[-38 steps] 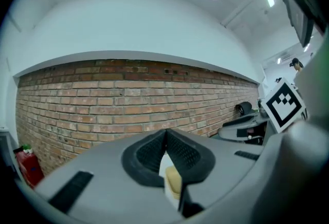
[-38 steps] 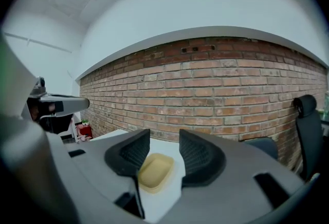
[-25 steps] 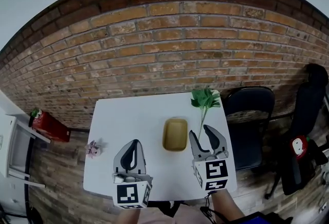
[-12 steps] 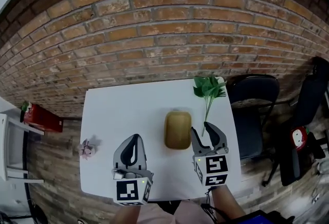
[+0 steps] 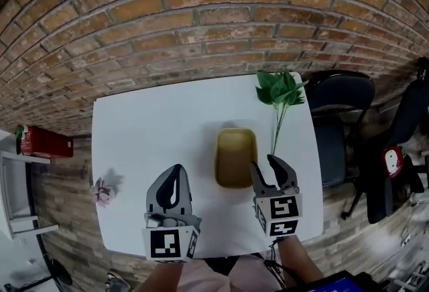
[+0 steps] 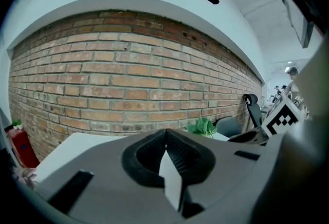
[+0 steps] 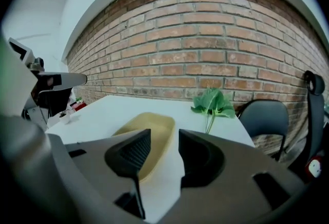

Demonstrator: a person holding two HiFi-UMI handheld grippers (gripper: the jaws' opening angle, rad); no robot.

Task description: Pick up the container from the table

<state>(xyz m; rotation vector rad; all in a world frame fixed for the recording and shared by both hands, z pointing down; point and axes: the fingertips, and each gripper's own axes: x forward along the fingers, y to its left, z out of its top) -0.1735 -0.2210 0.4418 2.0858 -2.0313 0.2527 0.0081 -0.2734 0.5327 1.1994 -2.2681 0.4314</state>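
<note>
Container [image 5: 235,158] sits mid-desk [image 5: 154,116], long axis running near-far, open side up. It's a shallow oblong w/ rounded corners, matte mustard-yellow, prob. plastic or moulded pulp (can't tell which).

Right gripper [image 5: 264,163] is at its near right corner, tipped down toward it. The jaws are apart and have just been narrowing a little, and the pads [image 7: 133,154] press on nothing. In the right gripper view the container's right rim lines up w/ the gap. That looks like a setup to pinch the thin wall, one jaw inside and one outside, a sensible hold on something too wide to span.

Left gripper [image 5: 175,173] hangs over bare desk to the left, apart from the container, clenched on nothing and apparently idle.

Pads are dark, ribbed, rubbery; the desk top is smooth and white. A leafy sprig [image 5: 280,88] lies far right, clear of the approach. A small pink flower [image 5: 100,190] sits at the left edge.
</note>
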